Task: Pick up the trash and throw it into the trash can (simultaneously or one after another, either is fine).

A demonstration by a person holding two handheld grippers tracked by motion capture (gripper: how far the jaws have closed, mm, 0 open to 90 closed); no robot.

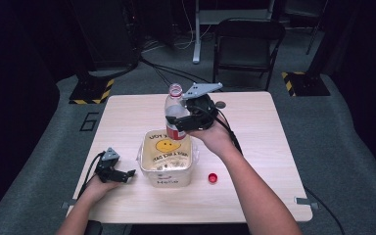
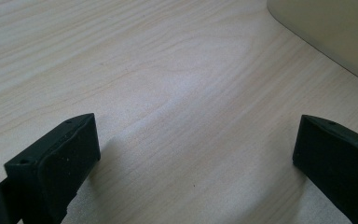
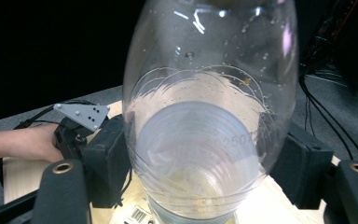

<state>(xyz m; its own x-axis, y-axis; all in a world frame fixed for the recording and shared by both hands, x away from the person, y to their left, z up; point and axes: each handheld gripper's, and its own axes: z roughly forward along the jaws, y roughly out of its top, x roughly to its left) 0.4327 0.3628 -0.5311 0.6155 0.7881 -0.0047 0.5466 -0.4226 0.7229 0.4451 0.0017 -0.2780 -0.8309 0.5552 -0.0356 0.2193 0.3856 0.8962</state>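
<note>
The right tool [image 1: 185, 121] grips a clear bottle [image 1: 175, 111], uncapped, its jaws pressed to both sides of the body. The bottle hangs upright just above the far rim of the square container [image 1: 167, 164] with the smiley print, at the surface's [image 1: 254, 132] centre. A red cap [image 1: 213, 177] lies at three o'clock of the container, just beside it. At nine o'clock, the left tool [image 1: 122, 175] rests on the surface, jaws wide, nothing between them

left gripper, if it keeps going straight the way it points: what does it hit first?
Probably the plastic tub: the left gripper lies open on the table, pointing toward its near side wall, with bare wood between. Depth is uncertain.
</note>
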